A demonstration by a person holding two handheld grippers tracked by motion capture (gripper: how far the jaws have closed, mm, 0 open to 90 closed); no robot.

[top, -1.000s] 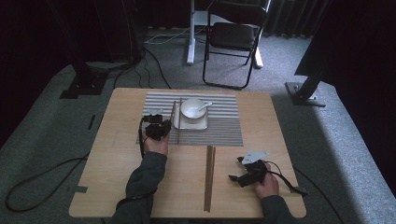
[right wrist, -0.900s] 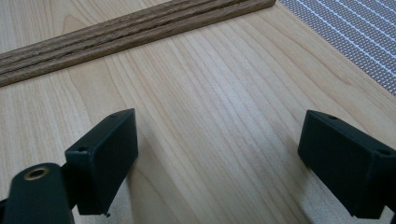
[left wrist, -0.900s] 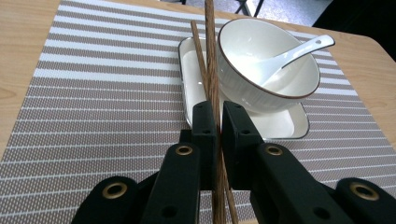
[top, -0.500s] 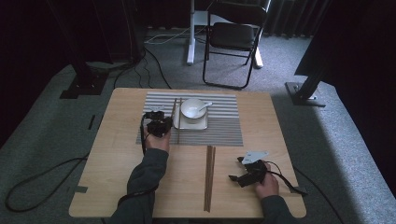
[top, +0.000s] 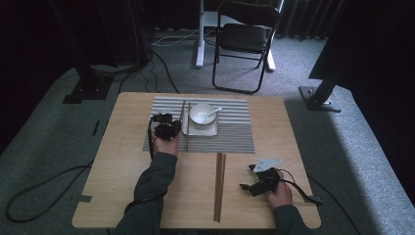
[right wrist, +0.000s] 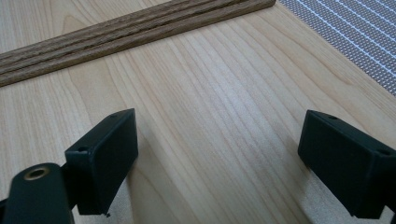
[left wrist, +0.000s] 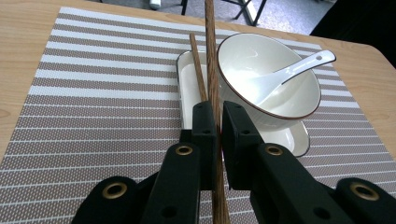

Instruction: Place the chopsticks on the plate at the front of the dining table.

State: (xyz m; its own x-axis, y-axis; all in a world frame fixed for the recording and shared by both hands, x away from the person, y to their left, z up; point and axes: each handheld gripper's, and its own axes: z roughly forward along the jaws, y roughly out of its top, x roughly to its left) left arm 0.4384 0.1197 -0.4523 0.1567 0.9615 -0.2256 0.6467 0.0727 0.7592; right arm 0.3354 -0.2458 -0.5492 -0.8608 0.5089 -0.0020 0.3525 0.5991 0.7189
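The left gripper (left wrist: pixel 214 123) is seen with its two black jaws pressed together on a dark wooden chopstick (left wrist: pixel 212 74), which is pinched between the pads and runs away from the camera along the left side of the bowl (left wrist: pixel 268 74). A second chopstick (left wrist: pixel 197 70) is laid just beside the first, resting over the left rim of the plate (left wrist: pixel 187 88). No brand, label or writing can be read on any of these things. The jaws are made of matte black plastic, blocky in shape, with brass-coloured eyelets set into the arms. The bowl is round, glossy and white with a thin dark rim, and a white spoon (left wrist: pixel 292 70) is leaned inside it; the plate beneath is white, roughly rectangular with rounded corners. A woven placemat (left wrist: pixel 93 93) with brown and pale stripes is spread under the plate, with open striped room to the left of the chopsticks. In the high view the left gripper (top: pixel 166 128) is placed at the plate's left edge. The right gripper (right wrist: pixel 219 158) is held with its jaws spread wide over bare pale wood of the table (right wrist: pixel 210 93), nothing between them; another pair of chopsticks (right wrist: pixel 116 32) is laid close together beyond it. In the high view the right gripper (top: pixel 262 180) is near the table's front right corner.
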